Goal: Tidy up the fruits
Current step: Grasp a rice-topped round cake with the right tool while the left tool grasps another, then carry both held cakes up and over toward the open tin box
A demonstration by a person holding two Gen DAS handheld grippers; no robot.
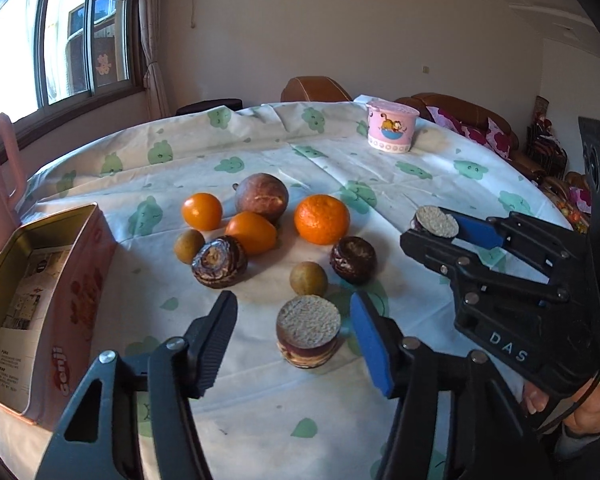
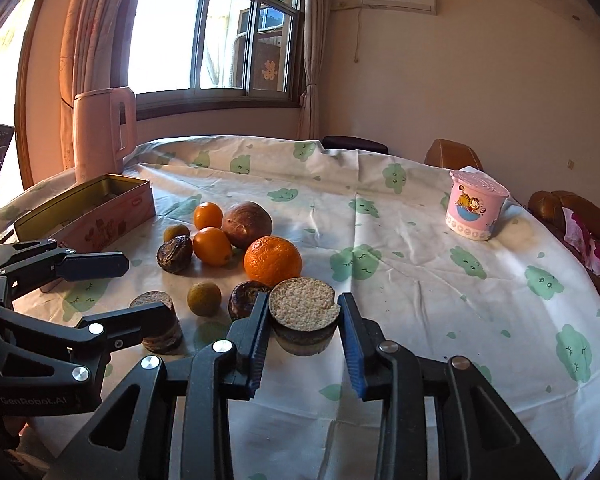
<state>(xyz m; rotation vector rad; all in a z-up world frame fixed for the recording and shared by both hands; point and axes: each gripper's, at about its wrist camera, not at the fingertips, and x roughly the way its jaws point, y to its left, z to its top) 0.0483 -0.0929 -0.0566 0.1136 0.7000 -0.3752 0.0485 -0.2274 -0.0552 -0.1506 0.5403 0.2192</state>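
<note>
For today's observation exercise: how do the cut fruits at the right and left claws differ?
The right claw is shut on the right cut fruit; the left claw stands open around the left cut fruit, untouched. The right one's rim is chipped; the left one's looks whole. Both face cut side up, pale and grainy.

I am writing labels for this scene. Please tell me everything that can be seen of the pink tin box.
The pink tin box is a rectangular metal container, open, with no lid visible. Its outer walls are pink with printed pictures and lettering; its inside is golden. Printed paper lies on its bottom. It sits upright on the tablecloth, left of the fruits, near the pink kettle. Neither hand-held gripper touches it.
</note>
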